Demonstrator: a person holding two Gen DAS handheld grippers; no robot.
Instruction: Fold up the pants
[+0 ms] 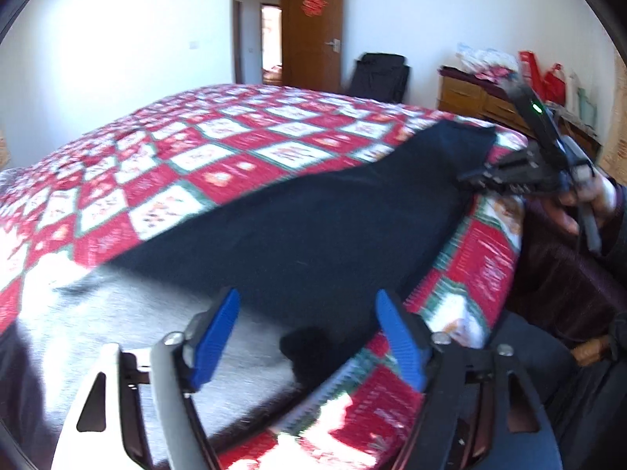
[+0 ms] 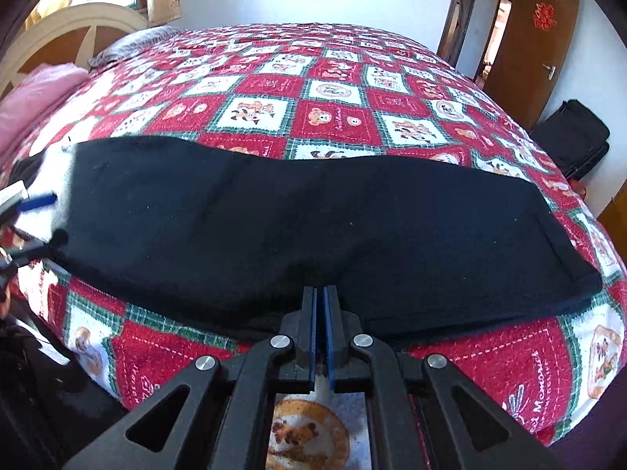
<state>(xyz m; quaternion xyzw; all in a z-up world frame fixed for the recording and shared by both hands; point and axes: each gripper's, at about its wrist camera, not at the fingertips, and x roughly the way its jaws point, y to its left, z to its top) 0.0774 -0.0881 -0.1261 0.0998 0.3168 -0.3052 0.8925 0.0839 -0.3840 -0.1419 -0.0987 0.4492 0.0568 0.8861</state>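
Pants [image 2: 298, 219] lie flat along the bed's [image 2: 333, 90] near edge. Left gripper [image 1: 309, 337] hangs spread above one end; right gripper [image 2: 322, 313], pressed together, meets their near edge.

pants [image 2: 298, 215]: plain black, no pattern. bedspread [image 2: 333, 90]: red and white squares set as diamonds, green plaid borders, cartoon animals in the white ones. left gripper [image 1: 309, 337]: blue fingers [image 1: 217, 337], black and white frame. right gripper [image 2: 319, 313]: black, thin blue finger pads. door [image 1: 313, 27]: brown, red emblem. walls white. pillow [image 2: 35, 98] far left: pink.
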